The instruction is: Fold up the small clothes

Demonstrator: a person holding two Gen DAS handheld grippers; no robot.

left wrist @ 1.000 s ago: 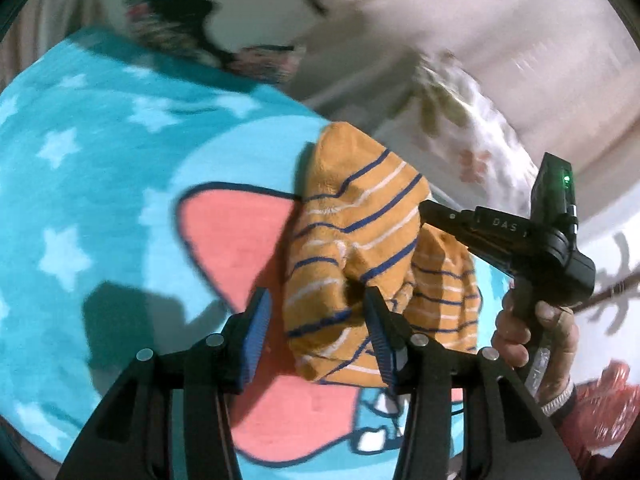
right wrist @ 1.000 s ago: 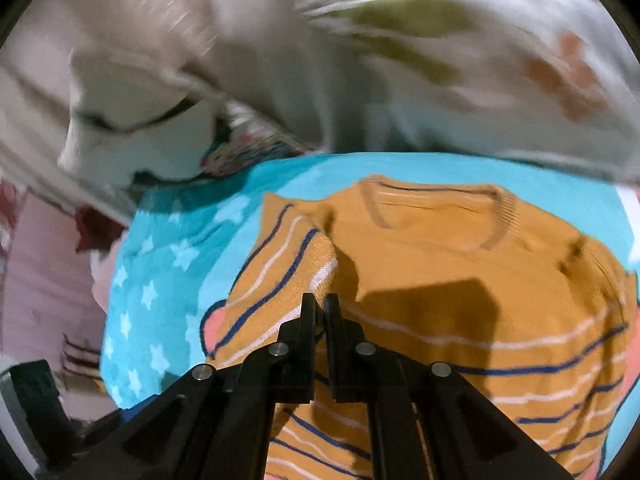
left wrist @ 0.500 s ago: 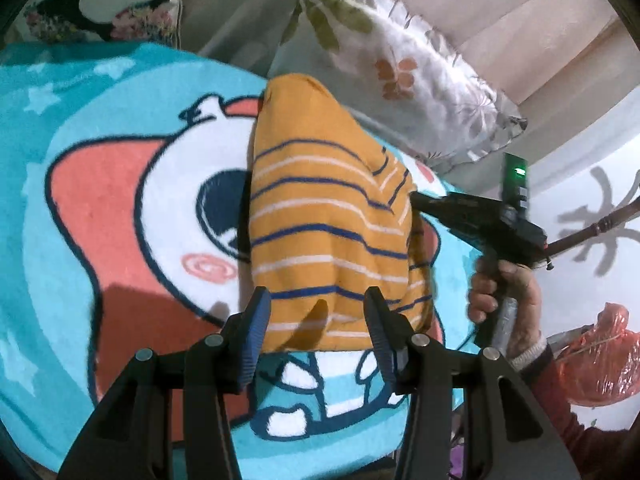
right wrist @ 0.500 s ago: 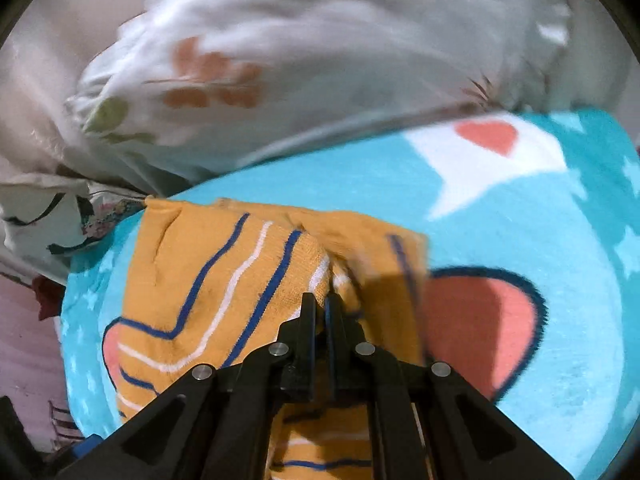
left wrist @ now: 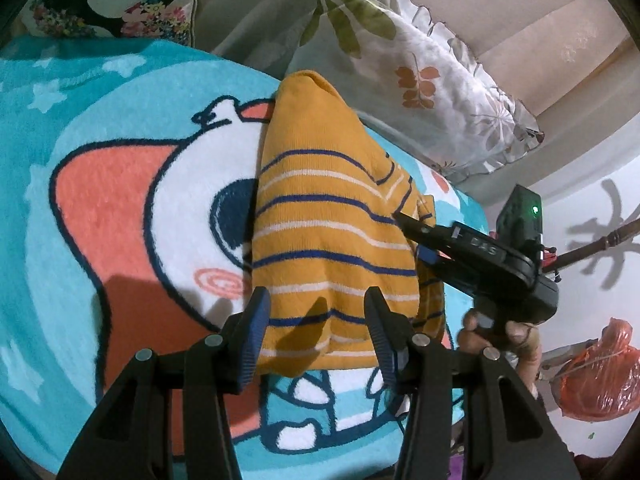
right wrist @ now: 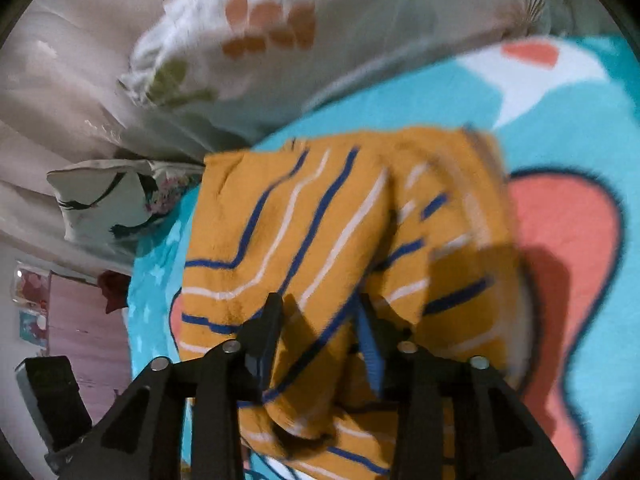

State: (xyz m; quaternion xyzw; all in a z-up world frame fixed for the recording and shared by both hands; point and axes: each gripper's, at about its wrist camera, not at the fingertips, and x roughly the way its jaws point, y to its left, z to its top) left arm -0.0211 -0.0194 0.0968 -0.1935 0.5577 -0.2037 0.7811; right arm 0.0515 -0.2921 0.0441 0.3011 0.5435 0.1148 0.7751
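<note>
Striped orange sweater lay folded on the cartoon blanket, both grippers over it.

The sweater (left wrist: 320,232) sat at the blanket's (left wrist: 80,220) centre, a long soft knit, light and floppy, likely to slump unless taken by a hem or folded edge. The left gripper (left wrist: 316,332) stood half wide, its jaws straddling the near hem at 6 o'clock without pressing. The right gripper (right wrist: 320,336) was opening, a loose fold between its jaws, released or nearly so. A leaf-print pillow (left wrist: 420,72) crowded 1 o'clock, a flowered cushion (left wrist: 108,12) 11 o'clock; neither blocked the fold.
</note>
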